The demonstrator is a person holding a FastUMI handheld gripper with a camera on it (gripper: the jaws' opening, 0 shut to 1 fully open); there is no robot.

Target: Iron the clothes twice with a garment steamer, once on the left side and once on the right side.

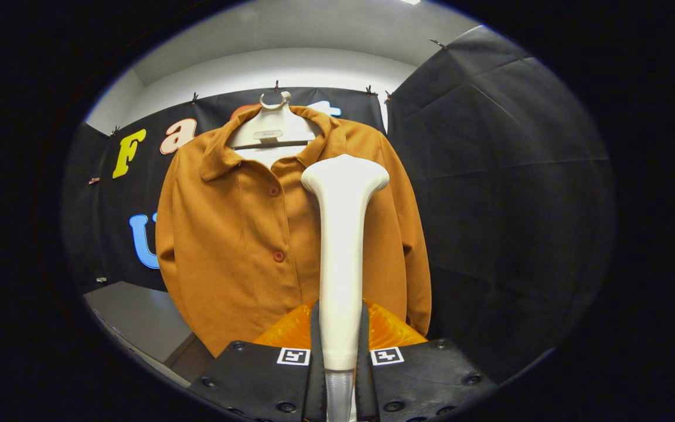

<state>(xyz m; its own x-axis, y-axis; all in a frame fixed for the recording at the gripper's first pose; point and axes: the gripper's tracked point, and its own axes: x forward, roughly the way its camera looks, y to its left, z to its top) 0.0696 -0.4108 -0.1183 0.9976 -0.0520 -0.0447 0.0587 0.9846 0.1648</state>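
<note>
We see the white garment steamer [342, 252] upright, head at the right chest of the hung, buttoned ochre shirt [238, 246].

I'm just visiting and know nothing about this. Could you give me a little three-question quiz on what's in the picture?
1. True or false: the gripper is shut on the white garment steamer.
2. What does the orange shirt hang from?
3. The steamer's head is: A) at the shirt's collar height, B) below its hem.

Key: 1 true. 2 a white hanger. 3 A.
</note>
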